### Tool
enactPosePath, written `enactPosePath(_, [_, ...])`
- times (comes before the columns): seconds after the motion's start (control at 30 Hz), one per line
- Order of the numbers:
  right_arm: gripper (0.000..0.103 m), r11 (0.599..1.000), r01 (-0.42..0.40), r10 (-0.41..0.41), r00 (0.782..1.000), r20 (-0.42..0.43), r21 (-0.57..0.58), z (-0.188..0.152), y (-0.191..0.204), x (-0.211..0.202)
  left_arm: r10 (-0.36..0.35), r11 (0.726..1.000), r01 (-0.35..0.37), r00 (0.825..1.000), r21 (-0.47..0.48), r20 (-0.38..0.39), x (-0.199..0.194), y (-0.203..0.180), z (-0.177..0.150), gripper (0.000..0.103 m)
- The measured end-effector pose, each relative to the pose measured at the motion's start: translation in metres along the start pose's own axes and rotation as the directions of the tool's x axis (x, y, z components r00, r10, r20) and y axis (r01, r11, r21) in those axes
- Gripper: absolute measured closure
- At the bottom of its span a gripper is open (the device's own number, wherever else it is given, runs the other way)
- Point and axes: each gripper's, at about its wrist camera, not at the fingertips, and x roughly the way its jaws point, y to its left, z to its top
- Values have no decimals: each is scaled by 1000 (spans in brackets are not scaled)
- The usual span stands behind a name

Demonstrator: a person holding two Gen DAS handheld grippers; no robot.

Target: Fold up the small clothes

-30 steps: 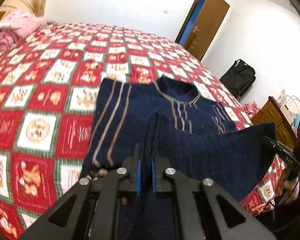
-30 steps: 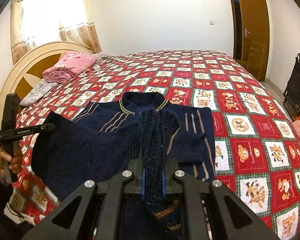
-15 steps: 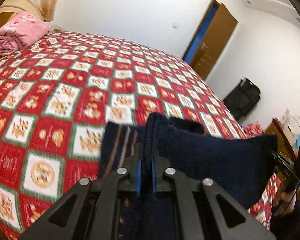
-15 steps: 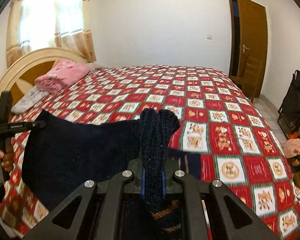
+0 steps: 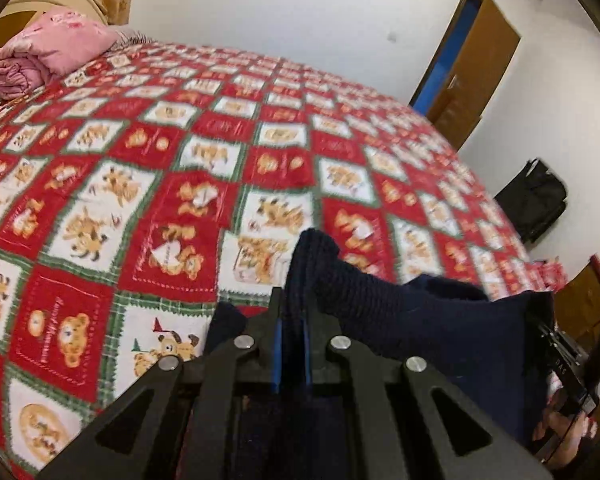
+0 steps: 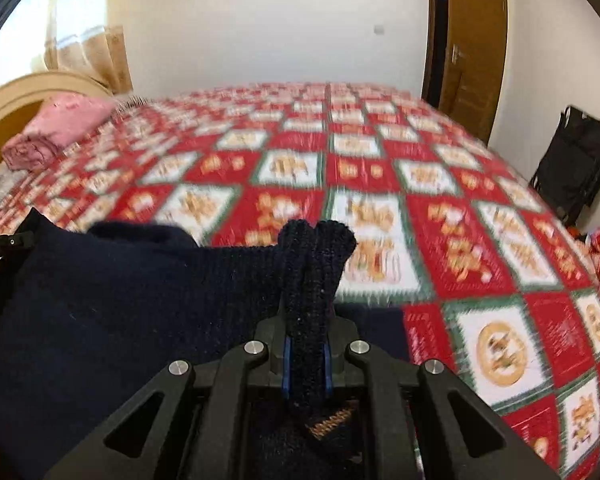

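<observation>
Since a second ago the sweater (image 5: 452, 332) has been carried forward over itself: the striped front and collar that lay open on the bed (image 5: 148, 184) are now hidden under the lifted dark-blue panel, and both views have swung out across the quilt.

In the left wrist view, that panel hangs between the two tools, stretched from 6 o'clock out toward 3 o'clock. The left gripper (image 5: 291, 332) has its jaws pressed tight on a bunched corner of the knit, which sticks up past the blue pads. The right gripper (image 6: 306, 344) pinches the other corner in the same way; a scrap of tan stripe shows just below its jaws. The right wrist view shows the cloth spreading away toward 9 o'clock, where the tip of the other tool pokes in.

By my reading, the fold is midway: the hem end is raised and brought over the body but not yet laid down. Left to do: lower it flat, let go, and perhaps fold once more. Whether the sleeves are tucked in cannot be told. A pink blanket (image 5: 48, 56) sits well apart near the headboard at 10 o'clock.
</observation>
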Motion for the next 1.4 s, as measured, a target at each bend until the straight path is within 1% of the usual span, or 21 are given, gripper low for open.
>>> enactPosePath(0.1, [91, 1000, 9, -9, 1000, -28, 5, 1, -2, 8, 25, 1000, -25, 999, 1, -41, 19, 7, -7, 94])
enactPosePath(0.17, [87, 1000, 14, -12, 997, -80, 16, 1, -2, 18, 34, 999, -35, 998, -13, -54, 24, 10, -10, 88])
enactPosePath(0.2, [83, 999, 5, -1, 993, -115, 38, 2, -6, 25, 39, 999, -40, 998, -21, -57, 25, 11, -11, 87])
enactPosePath(0.3, [81, 993, -38, 52, 990, -130, 108, 5, -16, 28, 80, 997, -79, 995, 18, -56, 21, 3, -12, 85])
enactPosePath(0.37, [81, 984, -66, 85, 991, -108, 163, 7, -23, 20, 117, 992, -115, 992, 47, -53, 20, -1, -12, 75])
enactPosePath(0.4, [81, 980, -70, 85, 994, -71, 187, 8, -30, 9, 147, 988, -144, 988, 56, -47, 15, -3, -12, 71])
enactPosePath(0.47, [81, 970, -75, 73, 997, 17, 233, 10, -43, -16, 200, 978, -198, 979, 62, -31, 5, -3, -12, 51])
enactPosePath(0.5, [79, 956, -96, 76, 994, 82, 276, 11, -54, -36, 215, 975, -214, 977, 66, -12, -5, -3, -13, 47])
enactPosePath(0.53, [76, 949, -105, 77, 992, 104, 297, 11, -61, -45, 216, 974, -216, 976, 72, 8, -13, -3, -12, 42])
enactPosePath(0.57, [64, 942, -112, 78, 990, 117, 317, 10, -67, -55, 221, 971, -223, 975, 87, 34, -26, -6, -14, 36])
enactPosePath(0.6, [58, 940, -119, 86, 989, 116, 319, 5, -70, -68, 231, 967, -235, 972, 100, 52, -34, -9, -14, 33])
enactPosePath(0.67, [58, 952, -122, 101, 991, 86, 281, -6, -67, -81, 257, 957, -265, 963, 118, 78, -47, -12, -18, 25])
enactPosePath(0.7, [58, 963, -117, 106, 993, 59, 241, -18, -62, -90, 273, 951, -282, 958, 126, 87, -54, -16, -21, 25])
enactPosePath(0.77, [58, 979, -84, 78, 996, 39, 185, -36, -53, -102, 272, 950, -282, 959, 138, 83, -61, -21, -29, 25])
enactPosePath(0.9, [58, 999, -9, 7, 999, 46, 36, -82, -18, -125, 267, 950, -270, 963, 155, 42, -66, -31, -57, 25])
enactPosePath(1.0, [58, 1000, 14, -13, 998, 61, -7, -104, -6, -133, 270, 945, -270, 963, 184, 24, -66, -40, -82, 25])
enactPosePath(1.07, [58, 1000, 6, -5, 999, 52, -7, -110, -4, -130, 284, 939, -282, 959, 196, 16, -65, -45, -97, 25])
enactPosePath(1.17, [58, 999, 17, -17, 1000, -2, 30, -118, -9, -115, 301, 935, -294, 954, 199, -7, -59, -48, -113, 25])
enactPosePath(1.23, [59, 994, 25, -20, 999, -45, 103, -123, -23, -101, 311, 934, -304, 950, 186, -8, -54, -45, -120, 22])
enactPosePath(1.3, [60, 981, -33, 36, 999, -11, 190, -128, -40, -102, 303, 940, -300, 953, 160, 6, -57, -41, -123, 20])
enactPosePath(1.4, [60, 979, -34, 37, 999, -13, 201, -131, -42, -105, 297, 943, -294, 955, 157, 6, -56, -41, -124, 19])
